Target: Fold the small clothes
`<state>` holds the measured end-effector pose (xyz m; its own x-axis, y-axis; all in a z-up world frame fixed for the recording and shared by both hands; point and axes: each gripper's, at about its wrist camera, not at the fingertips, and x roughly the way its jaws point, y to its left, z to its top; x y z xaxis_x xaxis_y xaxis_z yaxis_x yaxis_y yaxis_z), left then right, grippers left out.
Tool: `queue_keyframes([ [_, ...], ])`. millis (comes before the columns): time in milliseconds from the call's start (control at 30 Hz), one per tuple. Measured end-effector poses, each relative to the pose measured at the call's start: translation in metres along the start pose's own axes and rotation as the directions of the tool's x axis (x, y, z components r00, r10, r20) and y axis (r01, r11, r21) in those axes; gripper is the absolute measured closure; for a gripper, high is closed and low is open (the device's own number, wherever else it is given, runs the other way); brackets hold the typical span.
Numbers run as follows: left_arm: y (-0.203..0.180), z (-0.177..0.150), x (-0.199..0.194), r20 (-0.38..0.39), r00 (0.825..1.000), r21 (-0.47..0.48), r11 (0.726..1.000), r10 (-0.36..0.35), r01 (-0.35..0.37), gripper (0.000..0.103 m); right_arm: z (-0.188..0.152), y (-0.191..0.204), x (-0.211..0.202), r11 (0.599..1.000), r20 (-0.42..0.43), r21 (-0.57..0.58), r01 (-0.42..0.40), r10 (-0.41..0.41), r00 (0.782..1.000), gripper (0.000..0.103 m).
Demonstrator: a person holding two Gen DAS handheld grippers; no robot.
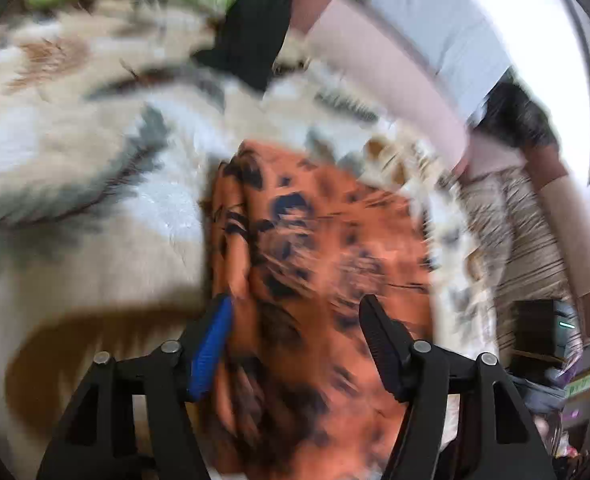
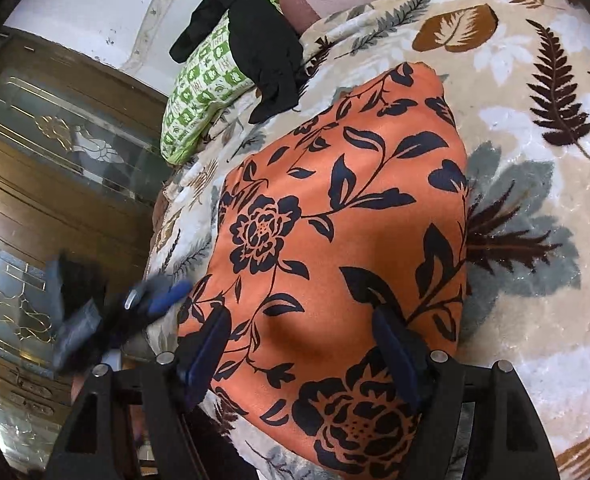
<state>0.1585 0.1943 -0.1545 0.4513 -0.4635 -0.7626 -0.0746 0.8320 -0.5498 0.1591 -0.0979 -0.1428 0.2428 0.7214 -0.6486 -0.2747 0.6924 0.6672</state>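
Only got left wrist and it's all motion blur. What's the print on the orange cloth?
Observer: In the right wrist view the orange cloth shows dark navy roses, leaves and vines.
Operator: Right gripper holding it?
Observer: No. The right gripper stands open above the cloth, nothing pinched.
Operator: The black thing up top in my view?
Observer: A black garment, draped over a green-and-white patterned pillow at the edge of the leaf-print blanket.
Operator: Cloth flat?
Observer: Mostly smooth, looks already folded to a rough rectangle.
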Motion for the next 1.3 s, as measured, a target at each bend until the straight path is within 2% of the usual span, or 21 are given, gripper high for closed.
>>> queue_keyframes([
  [33, 0.015, 0.003, 0.007, -0.026, 0.999, -0.036, 0.999, -0.024, 0.023, 0.078, 0.0, 0.0, 0.0, 1.0, -0.002, 0.0, -0.003, 0.003, 1.0, 0.027],
  [100, 0.043, 0.003, 0.011, -0.017, 0.984, -0.169, 0.971, -0.175, 0.17, 0.081, 0.0, -0.002, -0.001, 1.0, -0.005, 0.003, -0.027, 0.027, 1.0, 0.027],
  [167, 0.046, -0.003, 0.006, 0.011, 0.981, -0.177, 0.965, -0.195, 0.194, 0.081, -0.001, -0.006, -0.003, 0.998, -0.008, 0.018, -0.056, 0.056, 0.998, 0.027],
  [267, 0.031, -0.011, -0.003, 0.011, 0.986, -0.113, 0.98, -0.165, 0.165, 0.07, 0.0, -0.011, -0.001, 0.997, -0.017, 0.031, -0.075, 0.076, 0.997, 0.027],
  [333, 0.016, -0.003, -0.01, 0.023, 0.99, -0.067, 0.988, -0.141, 0.142, 0.049, 0.003, -0.009, -0.003, 0.997, -0.033, 0.025, -0.074, 0.075, 0.997, 0.027],
  [400, 0.002, 0.008, -0.013, 0.057, 0.992, -0.009, 0.993, -0.117, 0.118, 0.042, 0.008, -0.004, -0.009, 0.997, -0.038, 0.024, -0.075, 0.076, 0.996, 0.027],
  [500, 0.003, 0.028, 0.001, 0.056, 0.995, 0.0, 0.996, -0.086, 0.087, 0.046, 0.026, 0.002, -0.017, 0.99, -0.005, 0.025, -0.137, 0.138, 0.99, 0.026],
  [533, 0.009, 0.033, 0.01, 0.041, 0.999, -0.011, 1.0, -0.025, 0.026, 0.064, 0.036, 0.0, -0.016, 0.986, 0.013, 0.04, -0.164, 0.163, 0.986, 0.026],
  [567, 0.023, 0.035, 0.018, 0.012, 1.0, -0.04, 0.999, 0.015, -0.014, 0.064, 0.043, -0.004, -0.013, 0.98, 0.025, 0.067, -0.189, 0.188, 0.982, 0.025],
  [633, 0.033, 0.035, 0.024, 0.022, 1.0, -0.116, 0.993, -0.02, 0.023, 0.063, 0.061, -0.031, 0.006, 0.961, 0.037, 0.178, -0.214, 0.21, 0.977, 0.023],
  [667, 0.027, 0.036, 0.02, 0.03, 1.0, -0.119, 0.993, 0.0, 0.003, 0.063, 0.066, -0.047, 0.018, 0.956, 0.025, 0.239, -0.171, 0.17, 0.985, 0.023],
  [700, 0.02, 0.034, 0.014, 0.04, 0.999, -0.103, 0.995, 0.021, -0.017, 0.062, 0.066, -0.062, 0.026, 0.927, 0.027, 0.322, -0.191, 0.192, 0.981, 0.024],
  [733, 0.016, 0.031, 0.005, 0.056, 0.998, -0.078, 0.997, 0.035, -0.03, 0.061, 0.066, -0.062, 0.02, 0.915, 0.058, 0.335, -0.223, 0.217, 0.975, 0.024],
  [767, 0.009, 0.027, -0.003, 0.076, 0.996, -0.046, 0.998, 0.046, -0.043, 0.058, 0.066, -0.054, 0.013, 0.929, 0.061, 0.296, -0.221, 0.213, 0.975, 0.024],
  [833, -0.002, 0.016, -0.022, 0.107, 0.992, -0.005, 0.998, 0.062, -0.061, 0.048, 0.058, -0.034, -0.006, 0.961, 0.067, 0.2, -0.19, 0.18, 0.981, 0.023],
  [867, -0.005, 0.007, -0.032, 0.112, 0.992, 0.006, 0.998, 0.064, -0.065, 0.048, 0.051, -0.03, -0.015, 0.966, 0.068, 0.182, -0.185, 0.175, 0.982, 0.023],
  [1000, -0.025, -0.038, -0.058, 0.112, 0.992, 0.097, 0.993, 0.053, -0.064, 0.047, 0.014, -0.036, -0.04, 0.955, 0.085, 0.227, -0.191, 0.176, 0.981, 0.023],
  [1100, -0.023, -0.064, -0.05, 0.079, 0.989, 0.125, 0.984, 0.121, -0.131, 0.047, -0.015, -0.024, -0.051, 0.949, 0.066, 0.21, -0.236, 0.227, 0.972, 0.023],
  [1133, -0.014, -0.069, -0.039, 0.059, 0.985, 0.108, 0.98, 0.162, -0.168, 0.045, -0.022, -0.018, -0.049, 0.946, 0.044, 0.193, -0.26, 0.256, 0.966, 0.023],
  [1200, -0.003, -0.071, -0.028, 0.037, 0.983, 0.095, 0.979, 0.18, -0.183, 0.043, -0.029, -0.012, -0.038, 0.947, -0.019, 0.161, -0.276, 0.283, 0.959, 0.022],
  [1300, -0.017, -0.071, -0.04, 0.074, 0.972, 0.109, 0.967, 0.223, -0.23, 0.043, -0.038, -0.017, -0.014, 0.969, -0.076, 0.178, -0.173, 0.189, 0.979, 0.022],
])
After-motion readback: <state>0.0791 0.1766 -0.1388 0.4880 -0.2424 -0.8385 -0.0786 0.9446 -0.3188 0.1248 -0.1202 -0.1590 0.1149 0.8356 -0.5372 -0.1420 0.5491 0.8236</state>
